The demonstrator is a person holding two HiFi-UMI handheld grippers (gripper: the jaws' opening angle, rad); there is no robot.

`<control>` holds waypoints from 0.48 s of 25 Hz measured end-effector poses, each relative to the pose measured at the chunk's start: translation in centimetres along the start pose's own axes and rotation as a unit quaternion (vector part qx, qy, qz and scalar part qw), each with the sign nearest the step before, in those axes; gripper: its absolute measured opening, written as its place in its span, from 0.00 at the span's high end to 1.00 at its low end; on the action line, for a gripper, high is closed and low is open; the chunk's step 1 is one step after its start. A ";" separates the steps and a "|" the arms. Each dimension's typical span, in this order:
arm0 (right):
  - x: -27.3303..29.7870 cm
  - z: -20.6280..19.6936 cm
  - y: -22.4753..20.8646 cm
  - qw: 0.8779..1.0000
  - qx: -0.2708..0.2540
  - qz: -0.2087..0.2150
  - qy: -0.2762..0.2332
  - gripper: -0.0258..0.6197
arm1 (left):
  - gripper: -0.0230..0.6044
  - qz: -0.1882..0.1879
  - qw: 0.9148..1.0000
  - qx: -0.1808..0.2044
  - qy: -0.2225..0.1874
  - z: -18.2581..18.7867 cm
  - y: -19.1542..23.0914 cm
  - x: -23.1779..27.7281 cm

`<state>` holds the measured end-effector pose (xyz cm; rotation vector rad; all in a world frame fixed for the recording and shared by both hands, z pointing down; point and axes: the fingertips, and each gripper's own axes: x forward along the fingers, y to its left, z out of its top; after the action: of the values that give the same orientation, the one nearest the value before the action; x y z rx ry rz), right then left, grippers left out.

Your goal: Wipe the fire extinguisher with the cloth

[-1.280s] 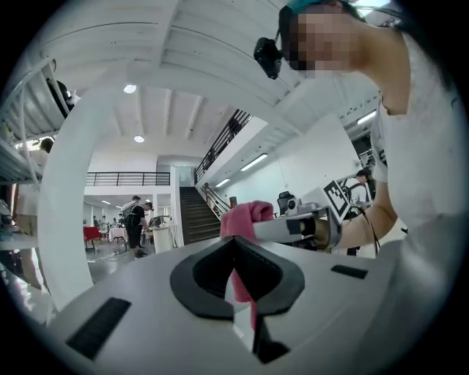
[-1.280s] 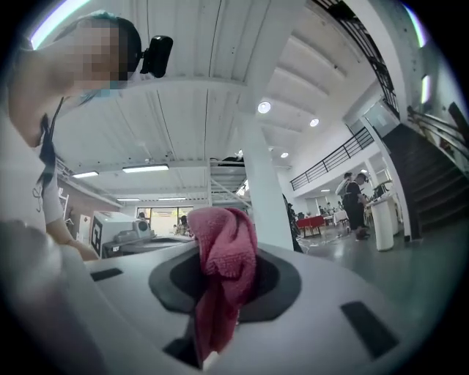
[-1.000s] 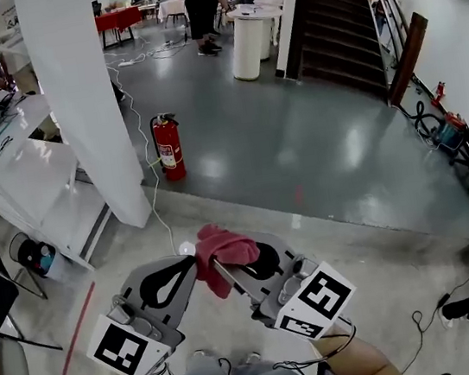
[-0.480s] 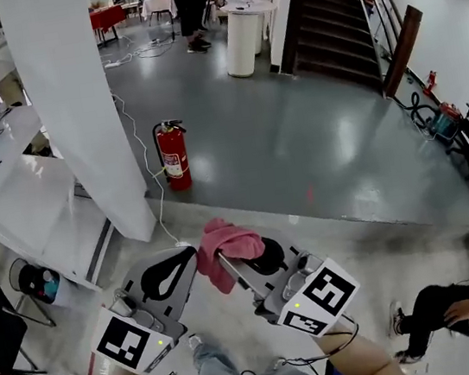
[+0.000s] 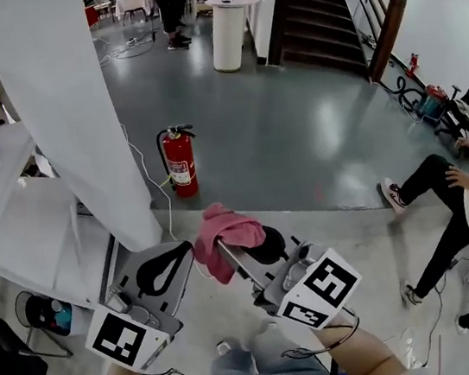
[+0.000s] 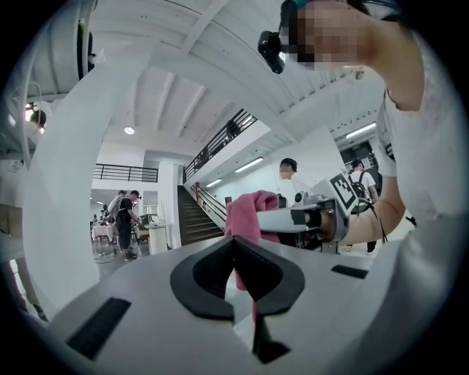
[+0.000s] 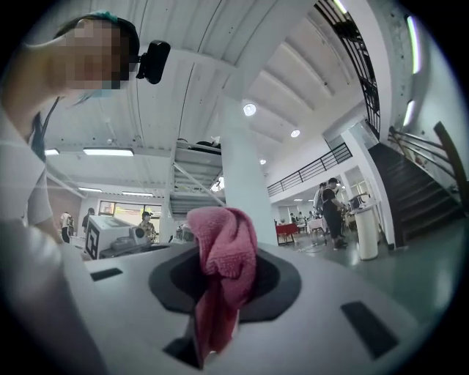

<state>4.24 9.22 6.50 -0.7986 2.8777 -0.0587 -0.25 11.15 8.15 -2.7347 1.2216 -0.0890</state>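
Left gripper (image 5: 185, 252): held low before the person, jaws closed together with nothing between them; right gripper (image 5: 224, 254): just beside it, jaws clamped on the pink cloth (image 5: 228, 234), which bunches over the tips; white column (image 5: 67, 120): beyond the left gripper; fire extinguisher (image 5: 181, 162): red, upright on the grey floor near the column's foot, well apart from both grippers; staircase (image 5: 312, 5): dark, at the far back

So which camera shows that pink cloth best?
The right gripper view: the pink terry cloth fills its middle, pinched in the right claw. The head view shows it bunched at that claw's tip; the left gripper view catches only part, beyond the left claw.
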 end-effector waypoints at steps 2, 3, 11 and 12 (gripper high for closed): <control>1.4 -0.5 -0.4 1.000 -0.004 -0.004 0.006 0.82 | 0.95 0.000 1.000 -0.003 -0.006 -0.5 1.8 0.1; 2.1 -0.9 -0.7 1.000 -0.005 -0.006 0.008 0.82 | 0.95 0.000 1.000 -0.005 -0.008 -0.7 2.6 0.2; 10.2 -3.0 -6.5 0.999 -0.008 -0.034 0.011 0.82 | 0.95 -0.018 1.000 -0.008 -0.001 -3.1 11.2 3.6; 11.4 -3.2 -7.4 0.999 -0.006 -0.038 0.010 0.82 | 0.95 -0.024 1.000 -0.009 0.006 -3.5 12.3 4.1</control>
<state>-2.14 -3.04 8.70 -0.9156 2.8679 -0.0579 -6.97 -0.43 9.61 -2.7819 1.1662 -0.1000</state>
